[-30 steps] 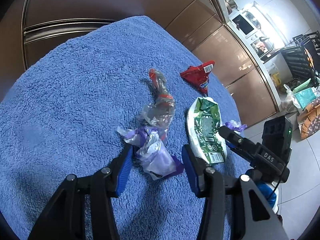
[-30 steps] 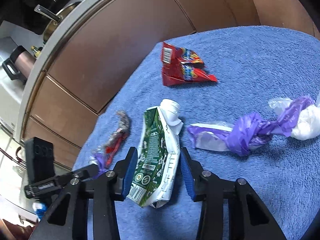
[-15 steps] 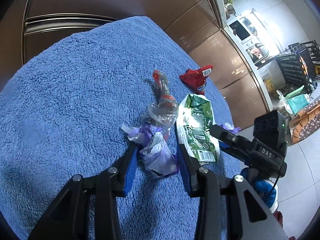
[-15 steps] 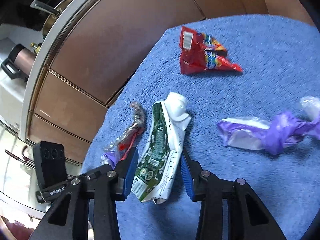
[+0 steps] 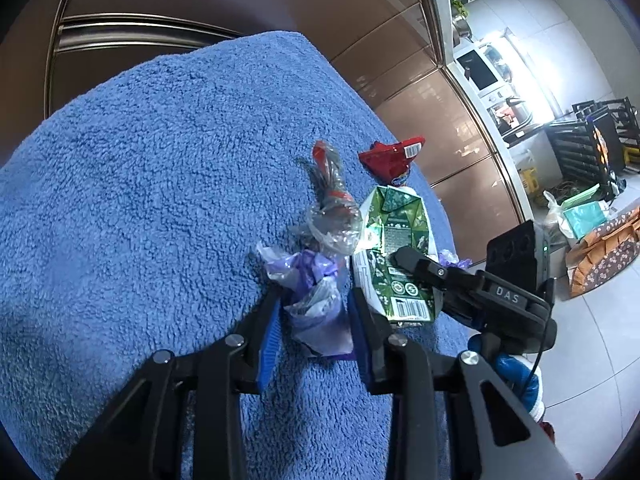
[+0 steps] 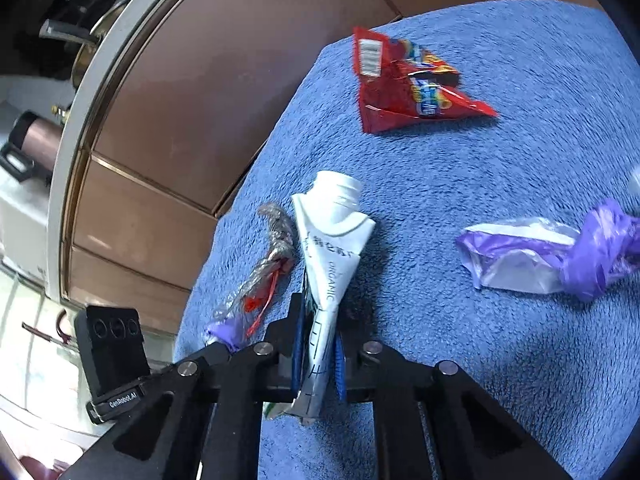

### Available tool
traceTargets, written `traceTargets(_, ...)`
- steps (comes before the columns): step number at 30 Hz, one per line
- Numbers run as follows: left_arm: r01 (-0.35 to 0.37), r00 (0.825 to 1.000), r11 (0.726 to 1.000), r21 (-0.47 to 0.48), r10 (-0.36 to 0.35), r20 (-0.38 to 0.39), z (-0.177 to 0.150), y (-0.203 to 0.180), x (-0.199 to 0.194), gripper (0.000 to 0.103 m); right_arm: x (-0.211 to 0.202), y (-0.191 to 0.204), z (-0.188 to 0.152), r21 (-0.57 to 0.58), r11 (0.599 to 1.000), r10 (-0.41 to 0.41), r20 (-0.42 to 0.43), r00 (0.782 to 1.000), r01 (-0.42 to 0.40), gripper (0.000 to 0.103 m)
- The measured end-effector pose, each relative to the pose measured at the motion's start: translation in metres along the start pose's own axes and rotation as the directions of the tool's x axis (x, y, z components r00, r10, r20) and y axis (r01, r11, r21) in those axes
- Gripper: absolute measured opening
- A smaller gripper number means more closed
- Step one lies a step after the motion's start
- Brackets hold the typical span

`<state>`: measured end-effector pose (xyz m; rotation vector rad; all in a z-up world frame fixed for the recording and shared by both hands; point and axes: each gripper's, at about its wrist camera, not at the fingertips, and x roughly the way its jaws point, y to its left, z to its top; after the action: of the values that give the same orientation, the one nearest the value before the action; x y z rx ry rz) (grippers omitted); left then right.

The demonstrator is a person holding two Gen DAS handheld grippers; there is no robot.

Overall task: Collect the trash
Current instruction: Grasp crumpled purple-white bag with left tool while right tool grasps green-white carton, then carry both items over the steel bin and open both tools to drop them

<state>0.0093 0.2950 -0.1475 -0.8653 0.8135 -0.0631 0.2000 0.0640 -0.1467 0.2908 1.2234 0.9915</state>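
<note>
A flattened green and white carton [image 6: 328, 264] stands on edge on the blue towel [image 6: 500, 340]. My right gripper [image 6: 318, 354] is shut on its lower end; the carton also shows in the left wrist view [image 5: 396, 256]. My left gripper [image 5: 314, 320] is partly closed around a crumpled purple and clear plastic bag [image 5: 316, 304], pads close to its sides. A twisted clear and red wrapper [image 5: 332, 196] lies just beyond it. A red snack packet [image 6: 404, 84] lies farther off. A second purple and white bag [image 6: 552, 252] lies to the right of the carton.
The towel's edge drops off close behind the trash, with brown cabinet fronts [image 6: 192, 92] beyond. Kitchen appliances [image 5: 492, 68] and a tiled floor [image 5: 592, 344] with boxes lie to the right in the left wrist view.
My right gripper has closed on the carton and turned it up on edge. My left gripper has narrowed around the purple plastic bag.
</note>
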Motion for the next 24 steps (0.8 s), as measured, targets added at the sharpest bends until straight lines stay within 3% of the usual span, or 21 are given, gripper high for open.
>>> traceTargets(11,0.008,1.0,1.0,-0.031,-0.008,0.001,-0.009,0.003,-0.013,0.029,-0.03,0.0,-0.009,0.017,0.999,0.044,0.068,0.997,-0.045,0.01)
traceTargets(24,0.003,1.0,1.0,0.017,-0.004,0.03,-0.014,-0.018,-0.042,0.029,-0.093,-0.001,-0.037,0.041,0.995,0.078,0.189,0.979,-0.087,0.01)
